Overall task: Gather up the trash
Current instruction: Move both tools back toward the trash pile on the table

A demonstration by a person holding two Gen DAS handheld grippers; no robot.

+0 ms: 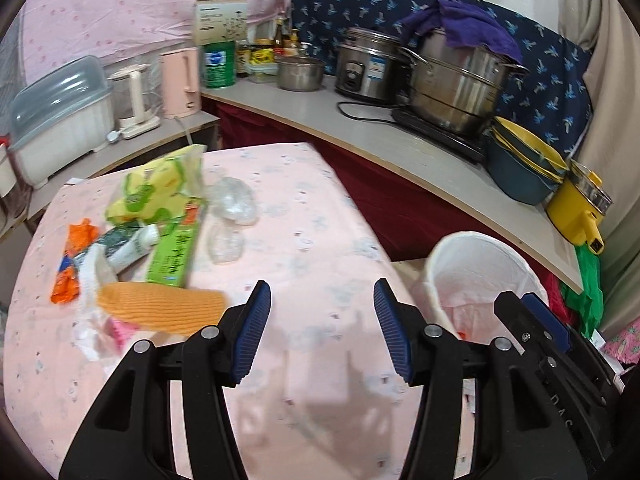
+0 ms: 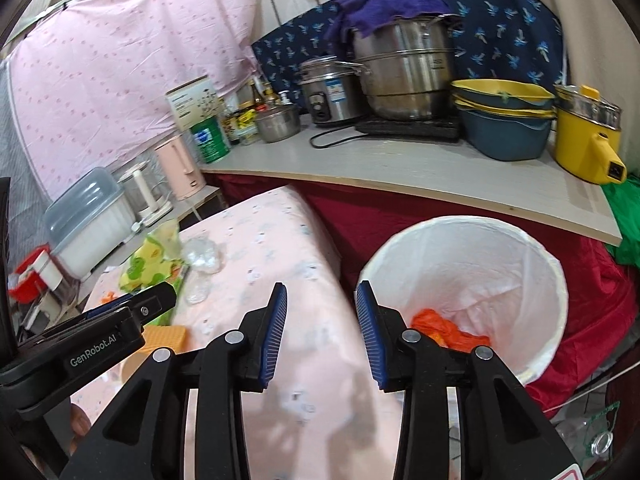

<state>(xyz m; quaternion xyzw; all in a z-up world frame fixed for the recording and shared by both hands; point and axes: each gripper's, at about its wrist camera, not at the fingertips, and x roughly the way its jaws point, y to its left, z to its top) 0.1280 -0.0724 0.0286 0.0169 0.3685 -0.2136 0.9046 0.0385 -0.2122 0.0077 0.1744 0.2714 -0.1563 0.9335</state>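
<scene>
- On the far left of the room, a pink patterned curtain [image 1: 120, 12] hangs behind a low shelf that carries a lidded white container [image 1: 60, 120], a glass kettle [image 1: 132, 96] and a pink kettle [image 1: 180, 82].
- In front of that shelf stands a table under a pale pink cloth [image 1: 304, 240], which fills the middle of both views.
- At the table's left end lies the trash: a yellow-green packet [image 1: 156, 188], an orange wrapper [image 1: 74, 260], a white tube [image 1: 132, 248], a green carton [image 1: 176, 252], an orange ribbed sponge [image 1: 160, 306], and crumpled clear plastic [image 1: 234, 200] just right of the packet.
- Over the bare cloth, the left gripper [image 1: 322, 332] has its blue-padded jaws well apart with nothing between them.
- Just beside it, the right gripper [image 2: 322, 332] hangs above the table's right edge, its jaws also apart and empty.
- Behind the table, a curved grey counter [image 1: 360, 128] runs rightward with a green can [image 1: 218, 64], bottles, a small steel pot [image 1: 300, 72], a rice cooker [image 1: 368, 68] and a large steel pot [image 1: 456, 84] topped by a purple cloth [image 1: 464, 24].
- A dark blue printed fabric [image 1: 552, 80] backs the counter.
- Farther right sit stacked yellow-and-blue bowls [image 2: 504, 120] and a yellow electric pot [image 2: 588, 136].
- Below the counter, just right of the table, a white-lined bin [image 2: 520, 248] holds orange trash [image 2: 444, 328] against a red drape [image 2: 400, 208].
</scene>
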